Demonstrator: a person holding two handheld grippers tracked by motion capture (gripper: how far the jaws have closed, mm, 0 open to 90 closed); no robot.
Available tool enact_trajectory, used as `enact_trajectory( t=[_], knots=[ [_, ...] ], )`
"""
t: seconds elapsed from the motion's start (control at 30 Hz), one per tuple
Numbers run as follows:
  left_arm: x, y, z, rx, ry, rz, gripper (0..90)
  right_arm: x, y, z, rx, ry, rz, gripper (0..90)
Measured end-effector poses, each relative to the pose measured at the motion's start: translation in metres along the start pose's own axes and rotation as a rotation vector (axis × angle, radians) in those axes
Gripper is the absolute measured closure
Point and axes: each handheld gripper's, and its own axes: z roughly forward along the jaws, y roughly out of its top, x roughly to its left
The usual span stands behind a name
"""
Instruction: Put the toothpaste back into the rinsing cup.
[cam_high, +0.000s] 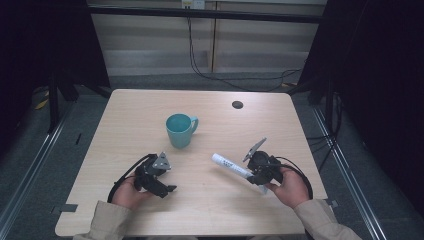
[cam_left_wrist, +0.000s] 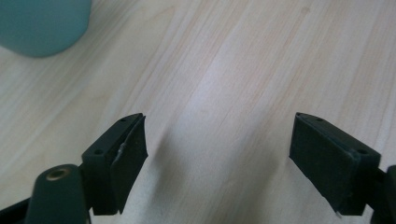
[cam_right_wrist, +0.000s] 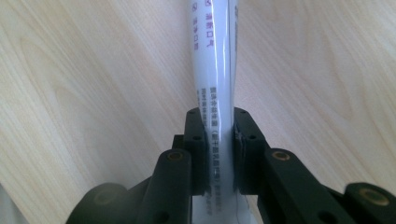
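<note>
From the high view, a person works at a pale wooden table: the right gripper, lower right of the frame, is clamped on a white tube that slants up and left above the tabletop, while the left gripper hangs empty at lower left, below a teal mug at centre.

In the left gripper view, the jaws stand wide apart over bare wood with nothing between them; the mug fills the upper left corner.

In the right gripper view, the tube runs up the frame's middle, pinched near its lower end. Gripped so far back, the glossy tube could likely pivot or slip; squeezing harder might force out its contents.
</note>
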Motion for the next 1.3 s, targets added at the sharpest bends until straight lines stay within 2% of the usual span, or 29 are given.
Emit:
enact_trajectory(
  t=[0.07,0.17,0.2,0.27,0.53,0.57,0.83,0.93,0.97,1.0,1.07,1.3],
  knots=[
    [-0.001,0.003,-0.001,-0.002,-0.010,0.008,20.4,0.001,0.000,0.001,0.002,-0.004,-0.017,78.5],
    [-0.003,0.018,-0.003,0.018,-0.028,0.063,20.5,0.003,0.002,0.003,0.002,0.000,-0.043,78.5],
    [-0.003,0.018,-0.003,0.018,-0.028,0.063,21.0,0.004,0.002,0.003,0.008,0.002,-0.039,78.5],
    [-0.003,0.029,-0.004,0.049,-0.043,0.107,22.4,0.004,0.003,0.003,0.009,0.003,-0.058,78.5],
    [-0.005,0.053,-0.009,0.047,-0.082,0.166,26.2,0.010,0.005,0.002,-0.003,0.023,-0.123,78.5],
    [-0.005,0.059,-0.010,0.049,-0.089,0.180,26.4,0.012,0.006,0.002,0.000,0.029,-0.143,78.5],
    [-0.008,0.081,-0.004,0.058,-0.136,0.217,30.4,0.019,0.008,0.005,-0.002,0.049,-0.196,78.5],
    [-0.009,0.086,-0.002,0.062,-0.153,0.232,32.9,0.021,0.009,0.005,-0.021,0.053,-0.221,78.5],
    [-0.009,0.088,-0.002,0.069,-0.159,0.248,33.1,0.020,0.009,0.004,-0.024,0.056,-0.228,78.5],
    [-0.011,0.088,-0.001,0.053,-0.162,0.236,33.4,0.021,0.009,0.004,-0.026,0.058,-0.234,78.5],
    [-0.012,0.090,-0.001,0.045,-0.170,0.239,34.9,0.022,0.010,0.004,-0.013,0.064,-0.238,78.5],
    [-0.013,0.091,0.002,0.054,-0.183,0.247,36.7,0.025,0.012,0.005,-0.016,0.075,-0.272,78.5]
  ],
)
